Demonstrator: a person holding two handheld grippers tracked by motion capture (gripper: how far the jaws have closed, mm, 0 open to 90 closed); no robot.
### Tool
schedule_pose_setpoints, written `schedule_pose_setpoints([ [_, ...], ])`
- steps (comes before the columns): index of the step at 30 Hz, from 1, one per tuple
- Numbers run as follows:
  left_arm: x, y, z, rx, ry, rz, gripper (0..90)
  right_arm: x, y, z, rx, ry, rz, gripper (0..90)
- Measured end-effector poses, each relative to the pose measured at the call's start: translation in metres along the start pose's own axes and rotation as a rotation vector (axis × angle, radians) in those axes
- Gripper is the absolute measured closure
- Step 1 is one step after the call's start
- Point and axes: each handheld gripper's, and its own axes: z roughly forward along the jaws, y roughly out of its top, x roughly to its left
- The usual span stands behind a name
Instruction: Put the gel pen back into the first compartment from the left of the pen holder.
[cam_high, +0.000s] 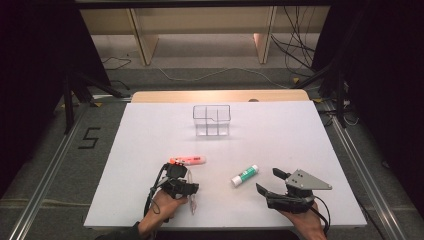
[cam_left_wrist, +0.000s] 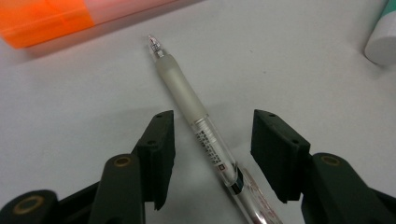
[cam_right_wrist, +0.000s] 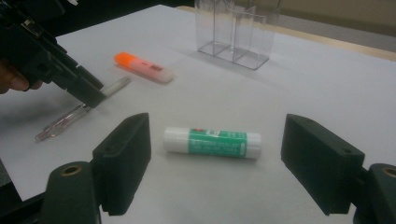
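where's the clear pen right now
In the high view the clear pen lies near the table's front-left edge, between the left gripper's open jaws, just below the orange highlighter.

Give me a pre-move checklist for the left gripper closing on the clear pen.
1. Clear pen between the left gripper fingers: ok.
2. Fingers pressing on the pen: not ok, gaps show on both sides.
3. Pen lying flat on the table: ok.
4. Orange highlighter apart from the fingers: ok.
5. Glue stick out of the way: ok.
6. Right gripper well apart: ok.
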Motion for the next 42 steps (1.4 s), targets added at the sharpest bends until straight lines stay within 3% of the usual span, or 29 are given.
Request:
schedule_pose_setpoints([
  [6,-0.002,0.000,0.001,-0.008,0.016,0.008,52.6,0.000,0.000,0.000,0.000,0.001,-0.001,25.1],
  [18,-0.006,0.000,0.003,-0.004,0.059,0.079,61.3,0.001,0.000,0.001,0.000,0.004,-0.003,25.1],
  [21,-0.006,0.001,0.004,-0.009,0.060,0.077,63.3,0.000,0.000,0.001,0.000,0.003,-0.004,25.1],
  [27,-0.006,0.002,0.004,0.000,0.060,0.111,64.6,0.000,0.000,0.001,0.000,0.002,-0.004,25.2],
  [37,-0.003,0.012,0.004,0.072,0.067,0.232,67.8,0.001,0.000,0.001,0.003,0.002,0.002,25.3],
  [42,-0.002,0.016,0.005,0.089,0.086,0.272,75.4,0.000,0.000,0.002,0.004,0.003,0.002,25.4],
])
